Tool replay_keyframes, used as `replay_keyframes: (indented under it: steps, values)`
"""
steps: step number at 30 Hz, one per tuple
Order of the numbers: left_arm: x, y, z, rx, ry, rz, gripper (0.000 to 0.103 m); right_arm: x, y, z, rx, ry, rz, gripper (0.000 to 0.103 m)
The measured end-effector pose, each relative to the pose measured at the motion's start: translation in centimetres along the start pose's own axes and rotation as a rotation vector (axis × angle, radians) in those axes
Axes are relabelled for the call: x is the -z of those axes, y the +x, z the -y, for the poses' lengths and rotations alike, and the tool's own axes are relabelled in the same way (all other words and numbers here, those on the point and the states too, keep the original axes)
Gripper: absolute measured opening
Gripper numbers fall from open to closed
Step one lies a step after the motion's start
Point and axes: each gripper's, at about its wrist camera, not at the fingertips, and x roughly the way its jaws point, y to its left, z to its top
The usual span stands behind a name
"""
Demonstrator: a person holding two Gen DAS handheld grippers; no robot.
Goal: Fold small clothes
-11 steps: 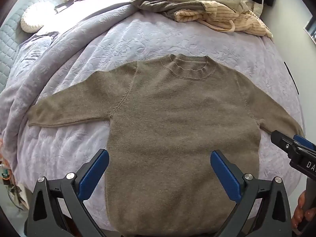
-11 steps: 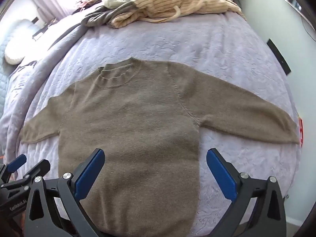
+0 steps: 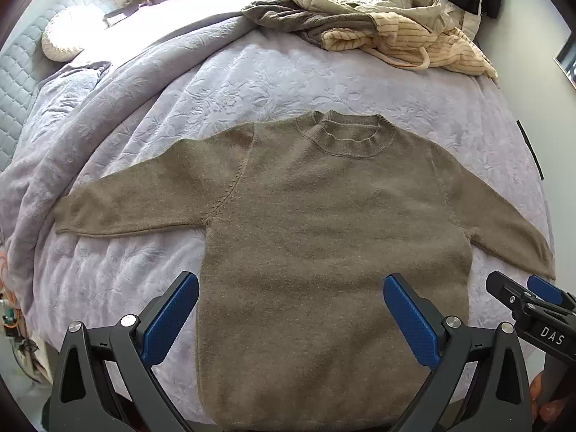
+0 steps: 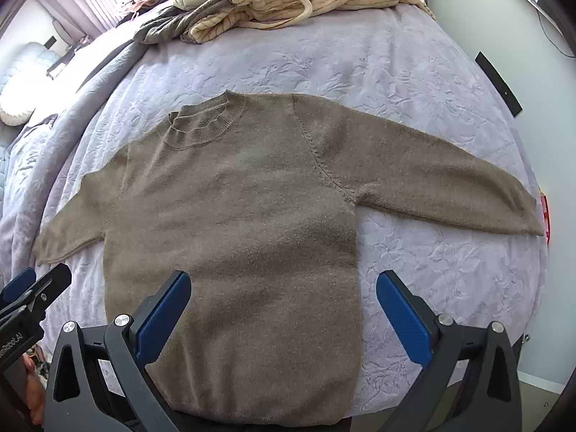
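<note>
A small olive-brown knit sweater (image 3: 324, 223) lies flat and face up on the lilac bedspread, both sleeves spread out to the sides, collar far from me; it also shows in the right wrist view (image 4: 234, 223). My left gripper (image 3: 291, 318) is open and empty above the sweater's lower left part. My right gripper (image 4: 283, 315) is open and empty above the sweater's lower right edge. Each gripper's tip shows at the edge of the other's view: the right gripper (image 3: 529, 298), the left gripper (image 4: 32, 289).
A pile of other clothes (image 3: 381, 25), cream, striped and grey, lies at the far side of the bed (image 3: 252, 79). A rumpled lilac blanket (image 3: 72, 136) and a white pillow (image 3: 61, 36) are at the left. A wall (image 4: 486, 7) runs along the right.
Both grippers have drawn slightly closer to the sweater. The sweater has not moved.
</note>
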Motion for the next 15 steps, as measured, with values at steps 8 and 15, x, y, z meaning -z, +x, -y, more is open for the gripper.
replay_keyframes:
  steps: [8,15]
  values:
    - [-0.5,-0.2,-2.2,0.009,-0.024,-0.028,0.103,0.7,0.1,-0.4,0.001,-0.006,-0.009,0.103]
    - [-0.4,-0.3,-2.8,0.01,-0.032,-0.027,0.103,1.3,0.1,-1.1,0.007,-0.015,-0.014,0.103]
